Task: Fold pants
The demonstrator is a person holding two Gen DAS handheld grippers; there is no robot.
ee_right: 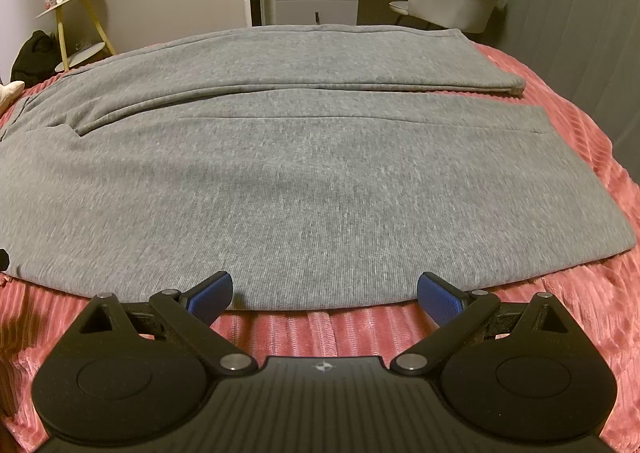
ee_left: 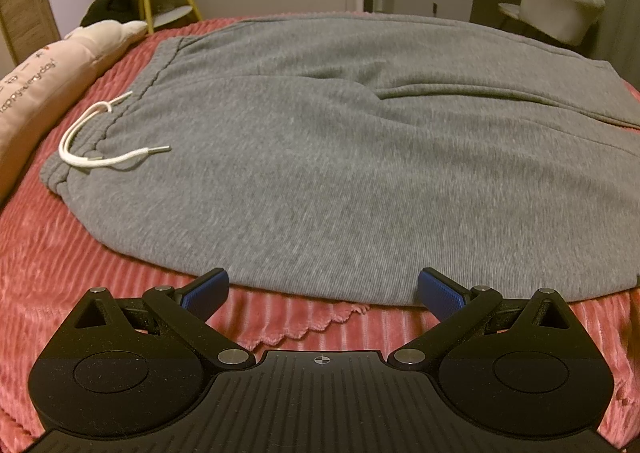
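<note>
On the pink bedspread (ee_left: 60, 253) we see the grey pants (ee_left: 340, 173) spread flat, a pillow (ee_left: 44, 85) beside their waistband. Left tool (ee_left: 323, 289) and right tool (ee_right: 325, 289) gape wide at the pants' near edge, holding nothing.

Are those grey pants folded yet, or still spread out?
Spread out: the grey pants lie flat on the pink blanket, both legs side by side.

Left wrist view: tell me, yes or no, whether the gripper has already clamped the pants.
No: the left gripper is open, its blue fingers spread apart at the near edge of the grey pants.
</note>
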